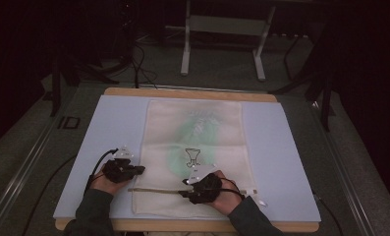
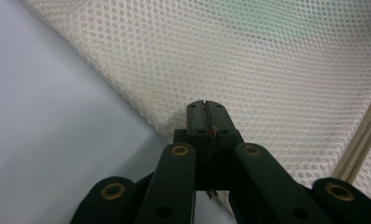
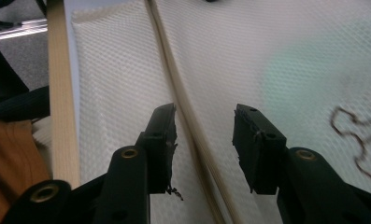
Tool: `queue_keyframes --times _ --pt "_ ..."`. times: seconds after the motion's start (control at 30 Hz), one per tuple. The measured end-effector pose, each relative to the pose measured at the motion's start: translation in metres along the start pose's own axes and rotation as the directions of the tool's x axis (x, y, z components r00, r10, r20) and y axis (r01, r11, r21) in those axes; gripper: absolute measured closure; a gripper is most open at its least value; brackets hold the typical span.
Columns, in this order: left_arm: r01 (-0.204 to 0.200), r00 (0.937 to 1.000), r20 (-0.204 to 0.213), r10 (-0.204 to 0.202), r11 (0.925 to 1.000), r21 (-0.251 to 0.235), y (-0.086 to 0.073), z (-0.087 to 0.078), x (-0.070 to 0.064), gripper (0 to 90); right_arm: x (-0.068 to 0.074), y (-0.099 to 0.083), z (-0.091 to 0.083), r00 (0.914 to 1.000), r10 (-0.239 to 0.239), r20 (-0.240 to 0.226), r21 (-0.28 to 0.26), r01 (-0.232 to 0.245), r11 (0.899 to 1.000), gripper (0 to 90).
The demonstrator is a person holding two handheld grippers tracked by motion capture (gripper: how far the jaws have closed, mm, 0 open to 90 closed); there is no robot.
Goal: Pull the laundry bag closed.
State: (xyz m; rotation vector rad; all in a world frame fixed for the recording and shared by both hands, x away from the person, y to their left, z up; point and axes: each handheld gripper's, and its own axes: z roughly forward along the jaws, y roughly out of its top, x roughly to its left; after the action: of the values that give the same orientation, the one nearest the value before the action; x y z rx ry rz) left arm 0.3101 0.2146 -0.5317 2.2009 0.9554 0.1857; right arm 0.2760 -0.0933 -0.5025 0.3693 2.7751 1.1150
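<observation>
While the high view shows the mesh bag flat on the mat, its near end is dim. The left gripper, jaws pressed together at the bag's edge, perhaps pinches nothing and could slip off. The right gripper, spread astride the zipper, may snag mesh if it closes askew.

— What carries it all?
— A wooden table; its pale rim shows at twelve o'clock and again at six; a light blue-grey mat covers nearly the whole top.
— And on the mat?
— One cream mesh bag, flat, long axis running from twelve to six, centred; bare mat shows at nine and at three.
— Any detail on the bag?
— A zipper band crosses it near six o'clock; something green shows through the mesh near the middle.
</observation>
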Motion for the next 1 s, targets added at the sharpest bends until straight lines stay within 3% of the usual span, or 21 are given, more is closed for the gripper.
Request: queue_keyframes --times 0.63,1.0 --pt "0.001 1.0 0.004 -0.001 1.0 -0.001 0.0 0.0 -0.001 89.4 0.015 0.03 0.039 0.996 -0.069 -0.058 -0.007 0.068 0.998 64.7" --pt "0.002 1.0 0.007 -0.002 1.0 0.003 0.001 -0.002 0.0 89.5 0.023 0.048 0.063 0.9936 -0.081 -0.079 -0.012 0.081 0.997 70.5"
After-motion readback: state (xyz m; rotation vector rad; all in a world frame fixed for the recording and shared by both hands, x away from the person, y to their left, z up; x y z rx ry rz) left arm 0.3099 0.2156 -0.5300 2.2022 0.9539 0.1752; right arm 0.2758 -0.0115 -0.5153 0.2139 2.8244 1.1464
